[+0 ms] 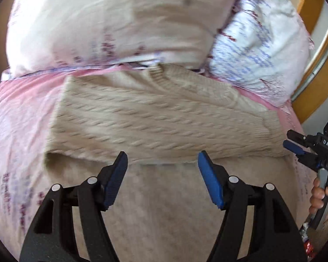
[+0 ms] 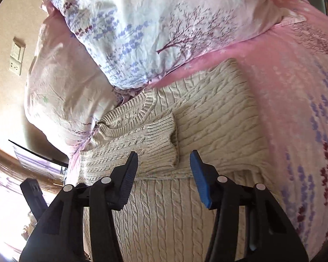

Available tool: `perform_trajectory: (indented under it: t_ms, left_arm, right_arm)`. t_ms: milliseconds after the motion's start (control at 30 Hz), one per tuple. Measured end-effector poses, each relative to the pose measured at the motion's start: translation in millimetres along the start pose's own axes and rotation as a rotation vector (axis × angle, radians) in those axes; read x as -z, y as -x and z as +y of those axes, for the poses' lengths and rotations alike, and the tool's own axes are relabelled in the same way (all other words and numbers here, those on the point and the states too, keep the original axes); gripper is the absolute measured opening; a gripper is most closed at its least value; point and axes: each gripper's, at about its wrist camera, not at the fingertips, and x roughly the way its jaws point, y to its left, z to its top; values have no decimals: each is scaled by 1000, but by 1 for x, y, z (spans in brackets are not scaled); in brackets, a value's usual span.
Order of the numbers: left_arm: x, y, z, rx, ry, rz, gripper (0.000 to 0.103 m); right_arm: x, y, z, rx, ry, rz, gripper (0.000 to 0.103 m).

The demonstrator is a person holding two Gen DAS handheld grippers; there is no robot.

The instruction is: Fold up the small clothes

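A beige cable-knit sweater (image 1: pixel 159 118) lies flat on the pink bed sheet (image 1: pixel 21 113). In the right wrist view the sweater (image 2: pixel 207 118) has a sleeve (image 2: pixel 155 139) folded across its chest, cuff near the middle. My left gripper (image 1: pixel 163 163) is open and empty, just above the sweater's lower fold edge. My right gripper (image 2: pixel 164 163) is open and empty, hovering over the folded sleeve. The right gripper also shows at the right edge of the left wrist view (image 1: pixel 295 144), beside the sweater's right side.
Two floral pillows (image 1: pixel 120 26) (image 2: pixel 164 21) lie against the sweater's collar end. A wooden bed frame (image 1: pixel 314 83) runs along the right. A wall with a switch and socket (image 2: pixel 17 56) stands on the left in the right wrist view.
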Motion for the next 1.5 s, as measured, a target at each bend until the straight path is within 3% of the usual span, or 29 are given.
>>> perform_trajectory:
  t_ms: [133,367,467,567,633,667,733,800,1000,1067,1233,1333,1500]
  left_arm:
    - [17,17,57,-115,89,12,66]
    - [41,13,90,-150,154,70,66]
    - [44,10,84,-165,120,63,66]
    - [44,7,82,-167,103,68,68]
    - [45,8,82,-162,100,66,68]
    - [45,8,83,-158,103,63,68]
    - [46,9,84,-153,106,58,68]
    - [46,9,84,-152,104,60,68]
    - [45,10,85,-137,100,62,68]
    - [45,11,86,-125,101,64,69]
    - [51,23,101,-9,193,72,68]
    - [60,32,110,60,235,66,68]
    - [74,41,114,153,263,81,66]
  right_arm:
    - [-2,-29,-1,21,-44,53,39]
    - [5,-45,7,52,4,95,10]
    - [0,-36,26,70,80,29,9]
    - [-10,-11,53,72,174,-117,9]
    - [-14,-2,60,118,200,-178,9]
    - [-14,-3,57,164,202,-179,9]
    - [-12,-23,37,275,167,-86,9]
    - [-3,-33,13,301,109,-20,9]
    - [-1,-37,12,316,112,-26,10]
    - [-2,-33,9,288,91,-13,17]
    - [0,12,-7,136,36,-73,68]
    - [1,43,-32,89,-4,-90,71]
    - [10,74,-84,86,-128,-78,70]
